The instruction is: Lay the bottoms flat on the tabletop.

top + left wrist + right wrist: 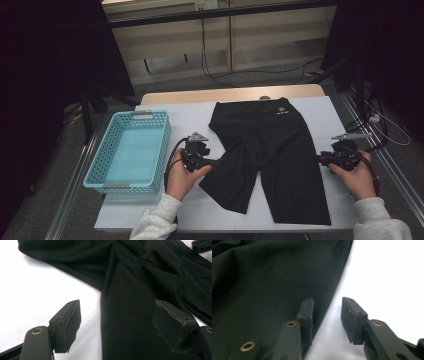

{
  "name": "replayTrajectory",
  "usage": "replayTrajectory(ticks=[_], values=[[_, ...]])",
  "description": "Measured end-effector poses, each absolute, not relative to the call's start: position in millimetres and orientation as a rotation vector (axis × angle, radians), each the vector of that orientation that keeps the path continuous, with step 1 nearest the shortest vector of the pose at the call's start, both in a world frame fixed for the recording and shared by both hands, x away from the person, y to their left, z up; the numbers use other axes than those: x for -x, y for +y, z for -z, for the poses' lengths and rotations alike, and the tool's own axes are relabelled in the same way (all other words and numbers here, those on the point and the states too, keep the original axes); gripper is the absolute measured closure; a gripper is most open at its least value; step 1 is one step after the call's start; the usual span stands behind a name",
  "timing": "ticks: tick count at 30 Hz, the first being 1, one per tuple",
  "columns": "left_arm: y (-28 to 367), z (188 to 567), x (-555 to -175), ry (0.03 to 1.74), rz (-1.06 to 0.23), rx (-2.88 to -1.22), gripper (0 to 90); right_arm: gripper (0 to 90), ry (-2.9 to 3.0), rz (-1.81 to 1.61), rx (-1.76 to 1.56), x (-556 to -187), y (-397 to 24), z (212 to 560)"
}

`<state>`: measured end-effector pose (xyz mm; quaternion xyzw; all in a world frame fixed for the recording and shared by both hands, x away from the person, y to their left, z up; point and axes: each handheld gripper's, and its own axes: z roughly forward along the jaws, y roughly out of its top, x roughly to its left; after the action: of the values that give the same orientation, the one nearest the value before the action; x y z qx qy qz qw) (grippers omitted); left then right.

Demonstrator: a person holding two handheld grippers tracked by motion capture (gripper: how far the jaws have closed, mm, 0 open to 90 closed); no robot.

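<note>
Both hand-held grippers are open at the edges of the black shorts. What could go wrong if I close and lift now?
1. The right hand-held gripper straddles the outer edge of the shorts; a shallow bite may slip off.
2. The left hand-held gripper spans a wide stretch of fabric, so it may pinch a bunched fold rather than the hem.
3. The blue basket sits close beside the left one; a swing could knock it.

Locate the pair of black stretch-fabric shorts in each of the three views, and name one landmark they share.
High view: black stretch-fabric shorts lie centre on the white table cover.
Left gripper view: fills top and centre-right.
Right gripper view: fills the left half.
Shared landmark: the shorts' edge against the white cover.
</note>
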<state>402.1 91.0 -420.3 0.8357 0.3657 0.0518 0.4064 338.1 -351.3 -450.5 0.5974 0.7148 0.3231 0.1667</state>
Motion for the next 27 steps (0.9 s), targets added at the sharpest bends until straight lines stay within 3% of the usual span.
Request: replayTrajectory(ticks=[4,12,27], values=[[92,420,-402,0.923,-0.138,-2.113,23.8,66.8,2.05,-0.944,-1.686,-323,-343,451],[91,421,-398,0.921,-0.142,-2.119,23.0,87.8,2.046,-0.994,-1.725,-303,-338,453],[95,425,-395,0.957,-0.159,-2.121,21.4,89.2,2.035,-0.893,-1.721,-297,-361,448]])
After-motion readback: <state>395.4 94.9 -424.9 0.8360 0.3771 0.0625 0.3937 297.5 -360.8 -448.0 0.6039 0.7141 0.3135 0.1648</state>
